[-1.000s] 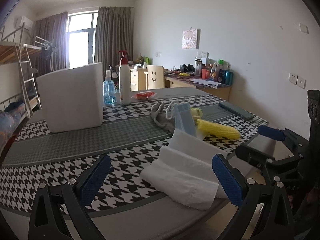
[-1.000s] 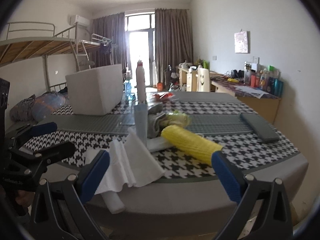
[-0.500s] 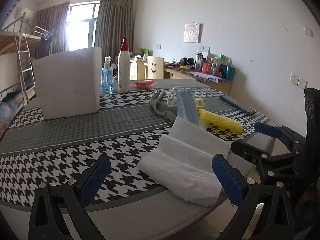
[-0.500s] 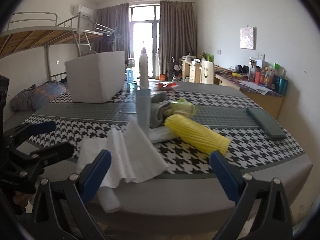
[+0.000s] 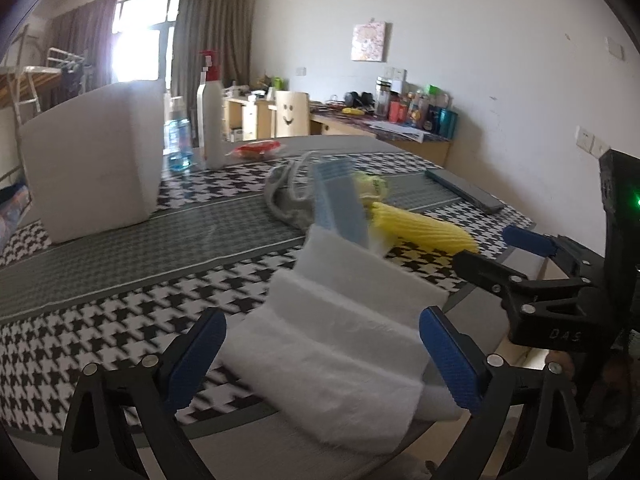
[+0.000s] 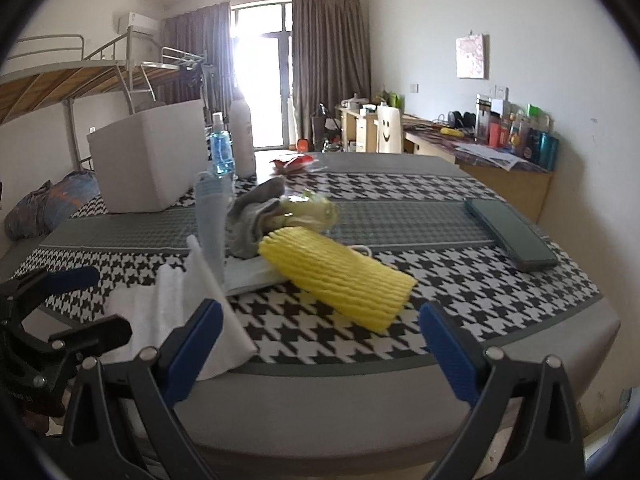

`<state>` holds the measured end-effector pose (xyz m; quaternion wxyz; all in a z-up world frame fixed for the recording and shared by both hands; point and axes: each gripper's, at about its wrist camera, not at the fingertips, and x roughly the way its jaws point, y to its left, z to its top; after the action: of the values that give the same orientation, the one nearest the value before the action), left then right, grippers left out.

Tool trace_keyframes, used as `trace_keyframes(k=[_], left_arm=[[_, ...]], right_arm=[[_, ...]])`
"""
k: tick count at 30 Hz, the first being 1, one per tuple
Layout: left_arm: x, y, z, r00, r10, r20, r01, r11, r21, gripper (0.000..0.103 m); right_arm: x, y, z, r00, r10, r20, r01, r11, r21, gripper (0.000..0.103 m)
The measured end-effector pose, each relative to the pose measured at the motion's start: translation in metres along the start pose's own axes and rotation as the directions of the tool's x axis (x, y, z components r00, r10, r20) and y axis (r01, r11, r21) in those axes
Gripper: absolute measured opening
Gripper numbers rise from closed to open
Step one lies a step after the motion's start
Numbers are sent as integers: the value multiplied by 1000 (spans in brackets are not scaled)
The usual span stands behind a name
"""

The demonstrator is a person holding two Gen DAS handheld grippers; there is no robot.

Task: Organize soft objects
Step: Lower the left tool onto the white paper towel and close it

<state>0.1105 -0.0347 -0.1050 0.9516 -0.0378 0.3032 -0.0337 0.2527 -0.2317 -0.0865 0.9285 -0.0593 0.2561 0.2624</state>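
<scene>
A folded white towel (image 5: 340, 344) lies at the table's near edge, partly over it; it also shows in the right wrist view (image 6: 168, 312). Behind it lie a yellow foam net sleeve (image 6: 336, 276), a grey cloth (image 6: 256, 212), a pale blue mask pack (image 5: 340, 204) standing tilted, and a yellow-green soft item (image 6: 312, 212). My left gripper (image 5: 322, 354) is open, its blue pads on either side of the towel's near end. My right gripper (image 6: 320, 346) is open and empty, in front of the table edge near the yellow sleeve.
A white fabric bin (image 5: 92, 160) stands at the back left of the houndstooth table (image 6: 440, 320). A white pump bottle (image 5: 211, 120), a blue spray bottle (image 5: 178, 144), a red packet (image 5: 256, 150) and a dark flat case (image 6: 508, 232) also sit there.
My left gripper has moved forward and to the right, so the towel now lies between its pads. My right gripper has moved closer to the table and the yellow sleeve.
</scene>
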Motion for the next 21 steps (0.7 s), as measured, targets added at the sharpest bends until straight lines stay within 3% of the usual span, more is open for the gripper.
trace_keyframes(k=[11, 15, 21], left_arm=[[42, -9, 12, 986, -5, -164, 5, 1000, -4, 71], [46, -14, 11, 982, 45, -183, -38, 998, 43, 60], [50, -15, 12, 979, 89, -182, -78, 994, 70, 29]], right_arm=[[11, -25, 6, 1000, -13, -22, 14, 999, 43, 100], [17, -29, 8, 1000, -4, -30, 5, 999, 43, 100], [25, -30, 10, 999, 8, -41, -6, 999, 36, 100]])
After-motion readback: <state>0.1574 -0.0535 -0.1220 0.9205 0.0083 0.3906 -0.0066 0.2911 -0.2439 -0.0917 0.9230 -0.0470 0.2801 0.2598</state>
